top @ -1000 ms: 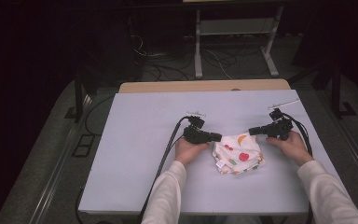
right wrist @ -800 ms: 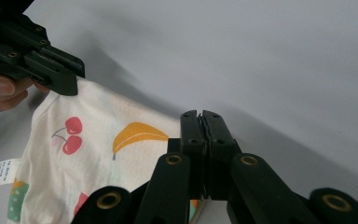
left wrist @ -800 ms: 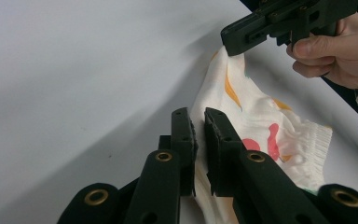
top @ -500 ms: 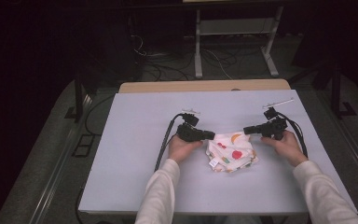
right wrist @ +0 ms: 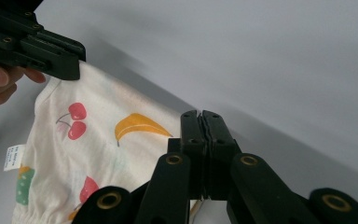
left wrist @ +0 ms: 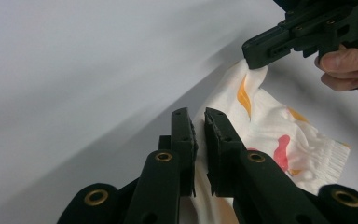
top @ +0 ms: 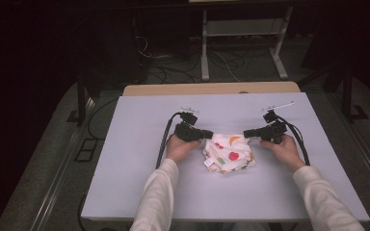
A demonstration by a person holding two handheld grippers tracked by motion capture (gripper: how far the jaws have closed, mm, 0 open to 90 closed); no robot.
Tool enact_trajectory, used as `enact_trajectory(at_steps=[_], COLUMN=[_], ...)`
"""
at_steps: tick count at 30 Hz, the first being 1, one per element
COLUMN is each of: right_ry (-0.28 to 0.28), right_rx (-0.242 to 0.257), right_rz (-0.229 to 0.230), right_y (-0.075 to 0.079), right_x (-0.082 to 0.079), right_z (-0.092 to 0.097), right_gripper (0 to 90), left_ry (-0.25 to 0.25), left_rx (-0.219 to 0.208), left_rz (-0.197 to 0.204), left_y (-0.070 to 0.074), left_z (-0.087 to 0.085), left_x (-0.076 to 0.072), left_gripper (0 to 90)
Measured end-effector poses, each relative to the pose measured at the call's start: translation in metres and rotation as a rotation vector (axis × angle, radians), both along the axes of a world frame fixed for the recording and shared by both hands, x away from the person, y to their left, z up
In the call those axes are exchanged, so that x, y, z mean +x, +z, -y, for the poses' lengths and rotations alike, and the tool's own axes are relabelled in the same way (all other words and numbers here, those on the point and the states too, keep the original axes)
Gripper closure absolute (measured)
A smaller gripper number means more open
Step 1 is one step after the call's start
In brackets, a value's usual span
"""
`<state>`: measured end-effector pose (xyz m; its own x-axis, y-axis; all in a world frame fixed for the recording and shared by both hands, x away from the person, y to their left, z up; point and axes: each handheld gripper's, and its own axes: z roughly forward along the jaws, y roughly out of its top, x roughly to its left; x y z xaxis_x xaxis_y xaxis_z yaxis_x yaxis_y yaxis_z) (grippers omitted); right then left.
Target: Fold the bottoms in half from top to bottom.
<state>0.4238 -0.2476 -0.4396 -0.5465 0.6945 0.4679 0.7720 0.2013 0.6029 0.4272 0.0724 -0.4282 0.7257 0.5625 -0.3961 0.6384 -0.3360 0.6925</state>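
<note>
A small white garment (top: 229, 153) printed with cherries, a banana and other fruit sits a little right of the middle of the pale table (top: 125, 183), between the person's two hands. In the high view it is bunched, its far edge lifted and its near part resting on the tabletop, with a small white label showing at its near left edge.

The left gripper (top: 207, 134) has its jaws clamped on the far left corner of the cloth; in the left gripper view (left wrist: 199, 128) a fold of white fabric is pinched in the narrow slot between the two black jaws. The right gripper (top: 248, 133) grips the far right corner; in the right gripper view (right wrist: 202, 122) its jaws are pressed almost together with the fabric's edge caught between them near their base. Each gripper view also shows the other gripper farther off, biting its own corner of the cloth, with fingertips behind it.

The left hand (top: 179, 147) and right hand (top: 282, 149) come in from the near edge in white sleeves. Black cables trail from both grippers across the table. Beyond the table's far edge lie a wooden board (top: 212, 89) and a metal stand's legs (top: 241, 43) on the dark floor.
</note>
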Motion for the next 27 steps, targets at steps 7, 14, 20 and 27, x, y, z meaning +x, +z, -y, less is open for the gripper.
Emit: enact_trajectory(at_steps=[7,14,20,27], right_ry=[0.000,-0.027,-0.052,-0.066], right_rx=[-0.011,-0.009,-0.009,0.014], right_rz=[0.009,0.014,0.017,0.032], right_y=[0.006,0.007,0.005,0.004], right_x=[0.001,0.006,0.010,0.015], right_z=[-0.015,-0.024,-0.030,-0.034], right_gripper=[86.8,86.8,86.8,86.8], left_ry=[0.036,0.048,0.063,0.081], left_rx=[-0.005,-0.020,-0.027,-0.038], left_rz=[0.000,-0.003,-0.011,-0.004], left_y=[0.002,0.000,-0.007,-0.007], left_z=[-0.013,-0.021,-0.027,-0.032], left_x=[0.006,0.015,0.023,0.031], left_gripper=[81.5,81.4,81.4,81.4])
